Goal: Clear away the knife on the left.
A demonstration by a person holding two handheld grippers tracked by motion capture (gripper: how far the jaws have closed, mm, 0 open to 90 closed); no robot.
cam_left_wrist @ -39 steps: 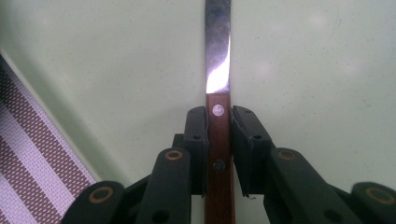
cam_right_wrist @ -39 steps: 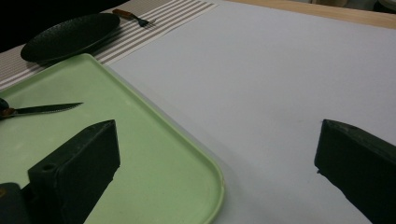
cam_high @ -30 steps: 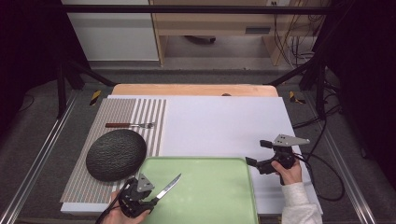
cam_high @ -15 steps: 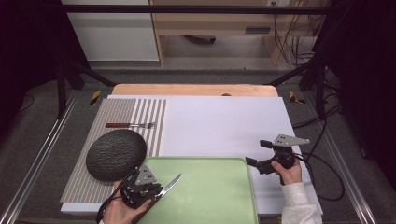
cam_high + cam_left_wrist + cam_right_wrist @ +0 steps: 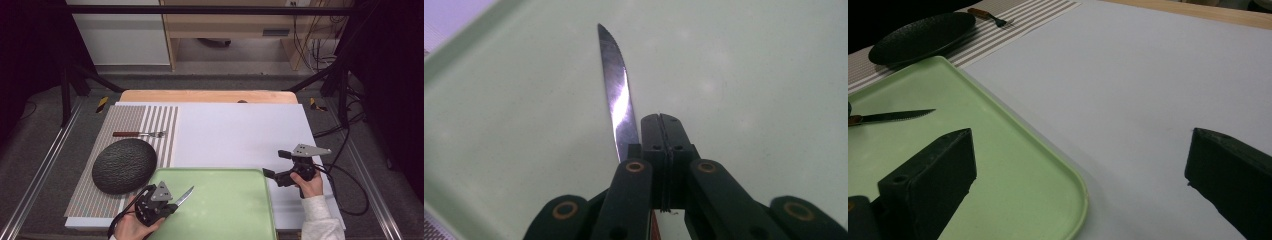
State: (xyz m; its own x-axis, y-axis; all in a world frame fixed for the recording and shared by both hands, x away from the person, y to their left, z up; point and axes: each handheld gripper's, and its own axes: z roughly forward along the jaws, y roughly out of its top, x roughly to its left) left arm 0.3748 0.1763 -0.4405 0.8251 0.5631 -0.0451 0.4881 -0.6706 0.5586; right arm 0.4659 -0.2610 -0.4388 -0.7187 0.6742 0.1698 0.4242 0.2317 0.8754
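My left gripper (image 5: pixel 172 202) is shut on the knife (image 5: pixel 184 196) at the near-left corner of the green tray (image 5: pixel 225 210). In the left gripper view the jaws (image 5: pixel 660 120) are pressed together, and the steel blade (image 5: pixel 616 95) sticks out past them, low over the tray floor (image 5: pixel 749 75). My right gripper (image 5: pixel 273 163) stands open just right of the tray over the white sheet, with nothing between its fingers. In the right gripper view (image 5: pixel 1083 145) the tray's rounded corner (image 5: pixel 1013 165) and the knife (image 5: pixel 895 116) lie ahead to the left.
A dark oval dish (image 5: pixel 124 165) rests on the striped placemat (image 5: pixel 150 120) left of the tray. A fork (image 5: pixel 139 134) with a brown handle lies beyond it. The white sheet (image 5: pixel 235 135) covers the table's middle and right. A wooden board edge (image 5: pixel 210 96) runs along the back.
My left gripper has moved a little forward and right with the knife, further over the tray's near-left corner. The right gripper has stayed where it was.
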